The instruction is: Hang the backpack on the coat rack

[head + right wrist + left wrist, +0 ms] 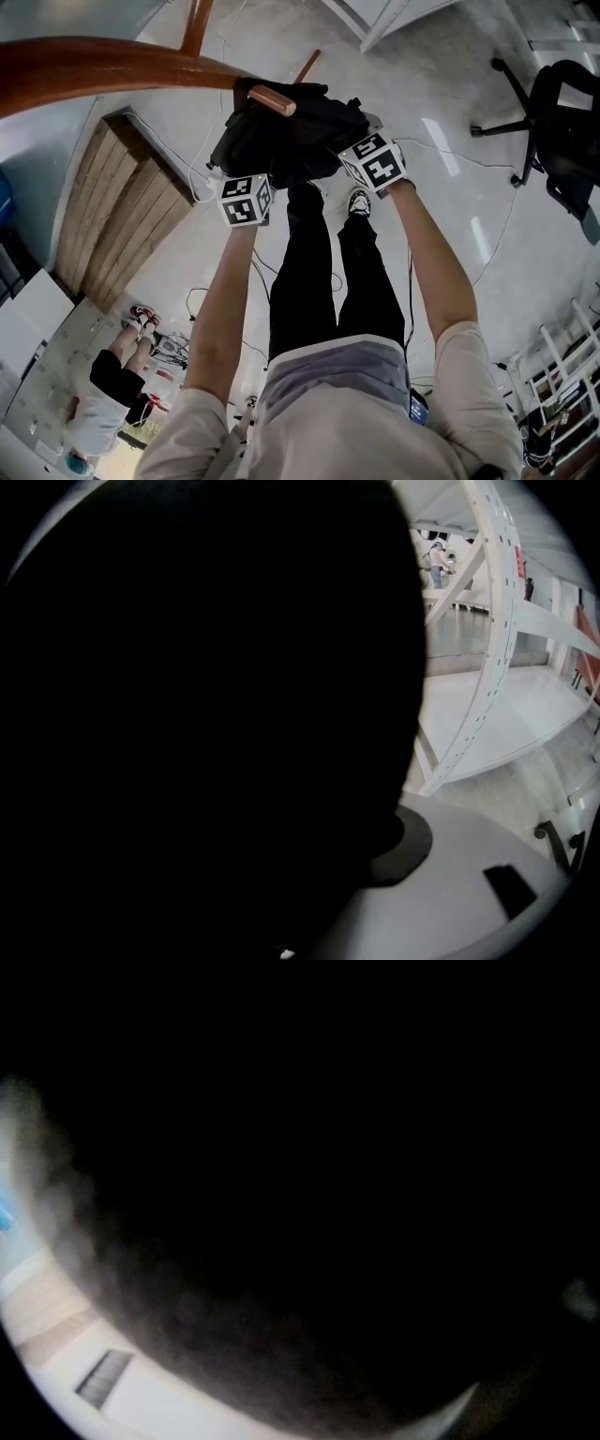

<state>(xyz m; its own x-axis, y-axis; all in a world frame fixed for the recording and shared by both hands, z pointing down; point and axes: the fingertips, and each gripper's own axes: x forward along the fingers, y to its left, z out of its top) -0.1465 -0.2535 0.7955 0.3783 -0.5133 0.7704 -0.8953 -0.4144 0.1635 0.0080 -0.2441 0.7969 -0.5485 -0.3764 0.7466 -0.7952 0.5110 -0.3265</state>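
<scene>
Head view: bright, even; pale glare streaks on the glossy floor (pixel 442 145); fisheye bending at edges.
Left gripper view: nearly black, the backpack (pixel 309 1166) blurred against the lens; pale sliver lower left.
Right gripper view: left black, right bright, sharp.

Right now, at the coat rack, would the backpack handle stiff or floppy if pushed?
Probably floppy: the backpack bulges and creases unevenly around the wooden peg. Likely to swing, since it seems hooked on that single peg.
</scene>
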